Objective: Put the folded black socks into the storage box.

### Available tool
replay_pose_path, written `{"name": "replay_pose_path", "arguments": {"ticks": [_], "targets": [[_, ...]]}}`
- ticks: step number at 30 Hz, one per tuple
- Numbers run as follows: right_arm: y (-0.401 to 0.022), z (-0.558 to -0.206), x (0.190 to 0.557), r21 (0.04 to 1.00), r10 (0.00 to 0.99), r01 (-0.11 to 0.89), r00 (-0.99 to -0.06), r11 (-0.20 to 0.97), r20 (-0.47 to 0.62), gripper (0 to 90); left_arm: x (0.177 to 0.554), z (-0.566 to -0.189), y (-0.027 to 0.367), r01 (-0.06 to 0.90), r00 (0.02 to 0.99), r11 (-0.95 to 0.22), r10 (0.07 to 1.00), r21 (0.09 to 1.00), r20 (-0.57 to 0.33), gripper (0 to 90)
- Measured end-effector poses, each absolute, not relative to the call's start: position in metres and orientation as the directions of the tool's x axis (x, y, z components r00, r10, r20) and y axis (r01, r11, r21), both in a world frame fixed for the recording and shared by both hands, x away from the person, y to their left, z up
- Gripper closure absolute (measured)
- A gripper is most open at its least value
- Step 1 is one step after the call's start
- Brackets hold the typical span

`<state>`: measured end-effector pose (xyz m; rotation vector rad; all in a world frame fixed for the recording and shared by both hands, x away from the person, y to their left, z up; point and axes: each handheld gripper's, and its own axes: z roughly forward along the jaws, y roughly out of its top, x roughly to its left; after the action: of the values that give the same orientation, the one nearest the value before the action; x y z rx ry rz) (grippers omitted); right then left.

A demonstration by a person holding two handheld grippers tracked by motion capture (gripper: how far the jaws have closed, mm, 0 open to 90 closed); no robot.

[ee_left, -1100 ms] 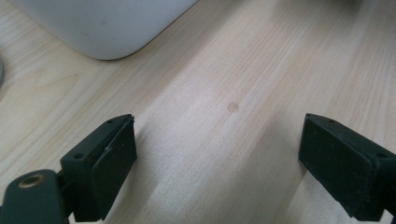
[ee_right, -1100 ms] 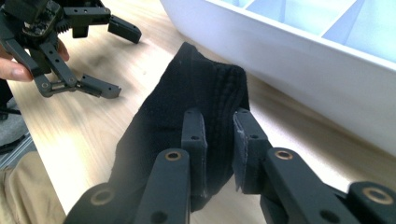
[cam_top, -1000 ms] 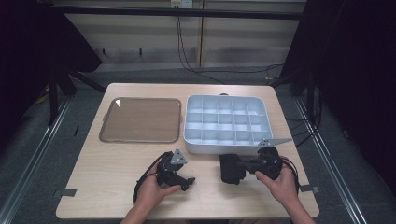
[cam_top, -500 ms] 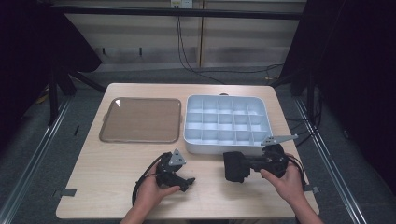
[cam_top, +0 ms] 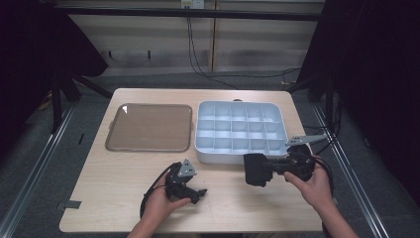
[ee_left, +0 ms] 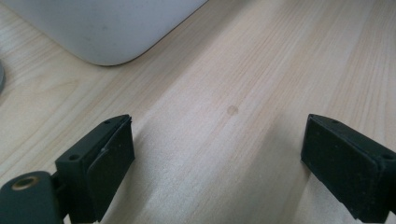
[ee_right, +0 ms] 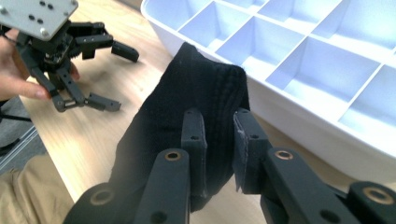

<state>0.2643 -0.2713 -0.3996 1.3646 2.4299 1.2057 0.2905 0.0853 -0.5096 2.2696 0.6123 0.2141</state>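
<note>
Wooden worktop point(cam_top: 119, 178): right claw point(ee_right: 218, 135) clamped on black sock point(ee_right: 187, 121), held clear of the surface just beside white compartment tray point(cam_top: 241, 130), not yet placed in a cell; left claw point(ee_left: 215, 158) wide open, empty, resting near the tray's corner.

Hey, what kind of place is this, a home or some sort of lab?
Most likely a lab or recording studio, not a home: a bare wooden table ringed by black curtains, metal floor rails, and cables trailing down the back wall.
</note>
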Motion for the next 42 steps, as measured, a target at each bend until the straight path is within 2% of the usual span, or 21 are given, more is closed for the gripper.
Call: {"name": "replay_pose_path", "arguments": {"ticks": [12,23,42], "targets": [[-0.278,-0.375,0.276,0.686,0.772,0.673,-0.581,0.277,0.257,76.9,0.29,-0.51,0.085,0.366,0.868,-0.588,0.494,0.721,-0.038,9.0],[-0.292,-0.358,0.291,0.693,0.807,0.684,-0.531,0.228,0.258,76.9,0.29,-0.51,0.085,0.366,0.868,-0.586,0.494,0.723,-0.039,9.0],[-0.306,-0.359,0.323,0.664,0.857,0.716,-0.464,0.215,0.223,76.8,0.29,-0.51,0.084,0.366,0.869,-0.585,0.494,0.724,-0.039,9.0]]}}
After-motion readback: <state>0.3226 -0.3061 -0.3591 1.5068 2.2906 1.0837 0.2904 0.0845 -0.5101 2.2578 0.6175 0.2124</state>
